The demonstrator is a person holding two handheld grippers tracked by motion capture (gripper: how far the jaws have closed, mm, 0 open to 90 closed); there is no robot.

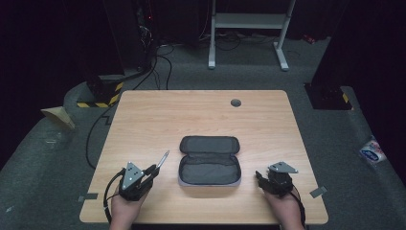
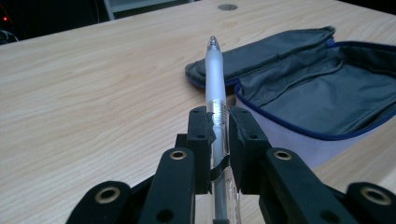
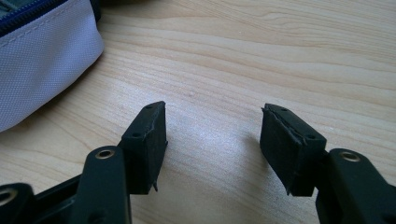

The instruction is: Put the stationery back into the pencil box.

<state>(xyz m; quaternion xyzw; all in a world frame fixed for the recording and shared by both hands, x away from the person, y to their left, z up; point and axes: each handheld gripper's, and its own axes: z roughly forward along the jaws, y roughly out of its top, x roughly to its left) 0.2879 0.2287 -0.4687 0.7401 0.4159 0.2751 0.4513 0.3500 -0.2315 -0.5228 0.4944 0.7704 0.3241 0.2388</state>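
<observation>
**Between the left fingers, a clear pen; the right fingers spread over bare wood**

Between the left gripper's (image 2: 219, 140) fingers (image 2: 201, 135) a pen (image 2: 215, 79) is clamped around its clear lower barrel, the two black pads pressed against it from either side. The frosted upper part runs on past the fingertips and ends in a small tip that points toward the far edge of the tabletop (image 2: 93, 84). Just beyond and to the right of those fingers lies an open grey pencil case (image 2: 327, 88), its flap folded back, a blue zipper running along its rim and a pale outer wall facing the gripper. From above, the left gripper (image 1: 154, 169) sits near the front edge of the tabletop (image 1: 153, 120), held by a hand (image 1: 125, 206), and the pen (image 1: 163, 159) slants up and away from its fingers toward the pencil case (image 1: 209, 160), stopping short of the case's left side.

The right gripper's (image 3: 212, 140) fingers (image 3: 147, 140) stand well apart with only wood grain in the gap. Up and to the left of them is a pale fabric corner of the case (image 3: 42, 60), near but not touching. In the high view this gripper (image 1: 260, 178) rests just right of the case, held by the other hand (image 1: 286, 206). A small grey round cap (image 1: 235, 102) is set in the tabletop well beyond both pairs of fingers.
</observation>
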